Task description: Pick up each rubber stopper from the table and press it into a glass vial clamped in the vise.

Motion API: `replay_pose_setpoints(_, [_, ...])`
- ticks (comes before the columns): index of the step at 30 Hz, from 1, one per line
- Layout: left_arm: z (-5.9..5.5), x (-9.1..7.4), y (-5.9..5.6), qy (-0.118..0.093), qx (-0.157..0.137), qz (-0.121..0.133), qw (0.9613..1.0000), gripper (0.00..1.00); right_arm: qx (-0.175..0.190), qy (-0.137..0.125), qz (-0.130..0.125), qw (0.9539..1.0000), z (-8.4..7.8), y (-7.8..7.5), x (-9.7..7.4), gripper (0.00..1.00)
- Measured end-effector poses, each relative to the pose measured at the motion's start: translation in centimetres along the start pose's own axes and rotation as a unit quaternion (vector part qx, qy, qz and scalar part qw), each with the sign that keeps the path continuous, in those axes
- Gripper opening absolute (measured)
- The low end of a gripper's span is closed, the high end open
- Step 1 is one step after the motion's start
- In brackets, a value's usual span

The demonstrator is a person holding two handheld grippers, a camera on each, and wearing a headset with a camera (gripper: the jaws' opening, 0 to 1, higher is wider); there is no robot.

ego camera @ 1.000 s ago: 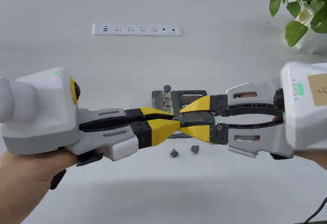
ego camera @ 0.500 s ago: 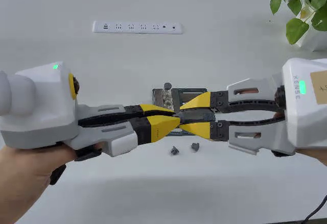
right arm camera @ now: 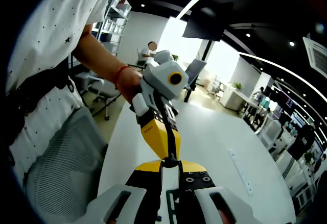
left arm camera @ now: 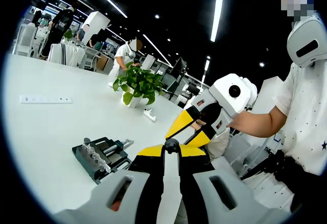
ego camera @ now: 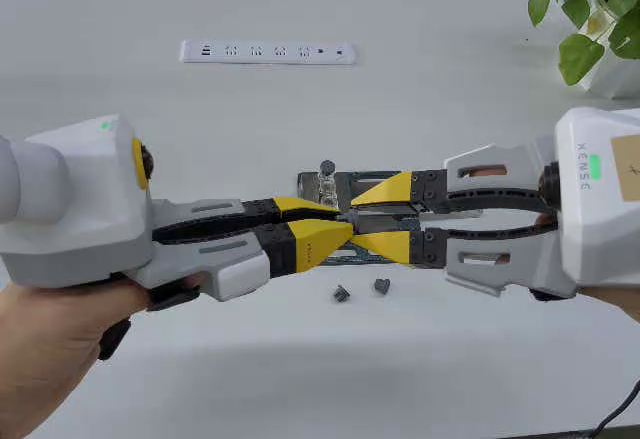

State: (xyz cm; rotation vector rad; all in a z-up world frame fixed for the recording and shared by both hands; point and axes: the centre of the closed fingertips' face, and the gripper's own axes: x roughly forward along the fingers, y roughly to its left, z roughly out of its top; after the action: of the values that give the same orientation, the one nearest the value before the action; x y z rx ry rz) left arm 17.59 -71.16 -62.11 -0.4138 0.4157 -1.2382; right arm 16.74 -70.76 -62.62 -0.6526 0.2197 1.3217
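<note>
My two grippers meet tip to tip above the white table, in front of the dark vise (ego camera: 375, 181). The left gripper (ego camera: 345, 227) comes in from the left, shut on a small dark rubber stopper (left arm camera: 171, 145). From the right, the right gripper (ego camera: 352, 223) has its yellow jaws slightly apart on either side of the left tip. The vise holds glass vials (ego camera: 327, 192), and the left one carries a stopper (ego camera: 327, 168). Two loose stoppers (ego camera: 341, 294) (ego camera: 381, 286) lie on the table in front of the grippers. The left gripper view shows the vise (left arm camera: 99, 157) low on the left.
A white power strip (ego camera: 267, 52) lies at the back of the table. A potted plant (ego camera: 590, 19) stands at the back right corner. A dark cable (ego camera: 615, 414) runs in at the bottom right. A person's hands hold both grippers.
Both grippers have risen a little, the left one most, with their tips still together. The vise and the two loose stoppers have not moved.
</note>
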Motion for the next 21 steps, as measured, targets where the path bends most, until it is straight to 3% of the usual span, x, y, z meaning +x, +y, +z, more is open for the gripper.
replay_pose_setpoints(21, [0.36,-0.20,-0.31,-0.010,-0.019,-0.012,0.9997,0.05,-0.008,0.003,-0.002,1.0000,0.44,-0.13,-0.14,0.07])
